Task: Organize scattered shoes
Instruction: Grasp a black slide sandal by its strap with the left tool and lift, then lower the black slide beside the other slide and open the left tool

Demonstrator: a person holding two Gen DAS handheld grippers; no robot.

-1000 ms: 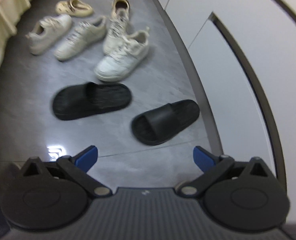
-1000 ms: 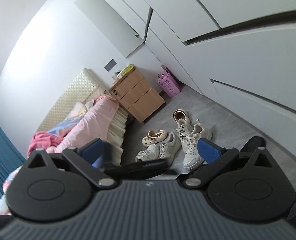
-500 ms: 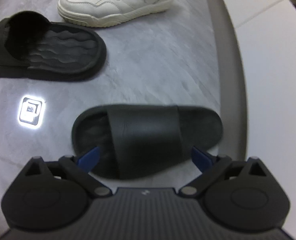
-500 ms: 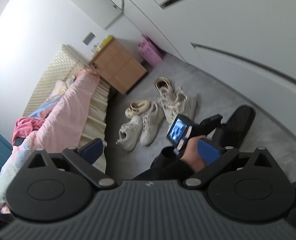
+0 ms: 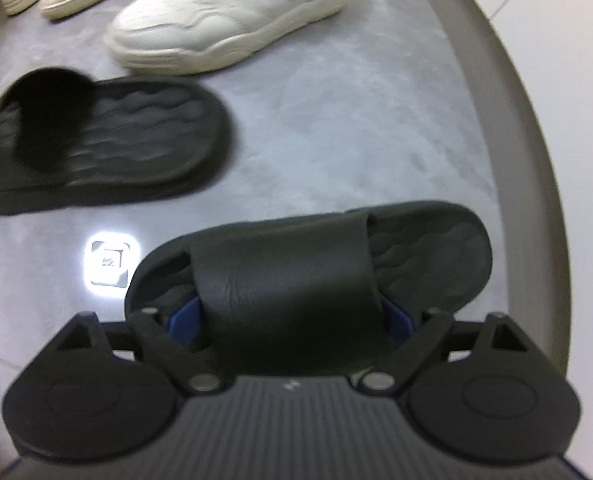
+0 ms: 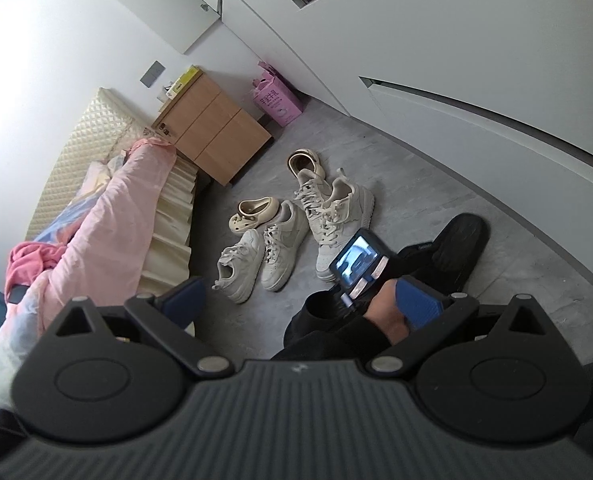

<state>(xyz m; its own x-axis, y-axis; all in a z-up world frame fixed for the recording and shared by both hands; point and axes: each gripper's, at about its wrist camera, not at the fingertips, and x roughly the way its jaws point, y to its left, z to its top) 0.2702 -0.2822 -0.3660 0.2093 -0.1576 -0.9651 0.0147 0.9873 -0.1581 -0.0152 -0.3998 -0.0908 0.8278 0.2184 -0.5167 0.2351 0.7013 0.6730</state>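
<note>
A black slide (image 5: 288,280) lies on the grey floor right in front of my left gripper (image 5: 290,314). The blue pads press on either side of its strap, so the gripper is shut on it. Its mate (image 5: 116,152) lies to the upper left, with a white sneaker (image 5: 232,20) beyond. In the right wrist view my right gripper (image 6: 300,300) hangs open and empty high above the floor. Below it a hand (image 6: 380,312) holds the left gripper at the black slide (image 6: 464,240). Several pale sneakers (image 6: 280,248) and two cream clogs (image 6: 252,212) lie scattered behind.
A white wardrobe (image 6: 456,60) with a grey baseboard (image 5: 528,160) runs along the right. A bed with a pink blanket (image 6: 108,216) fills the left, with a wooden cabinet (image 6: 216,136) and a pink bag (image 6: 276,100) at the far wall. A bright reflection (image 5: 110,260) shows on the floor.
My left gripper came down to the near black slide and narrowed its fingers onto the strap. The right gripper tilted down a little, staying open.
</note>
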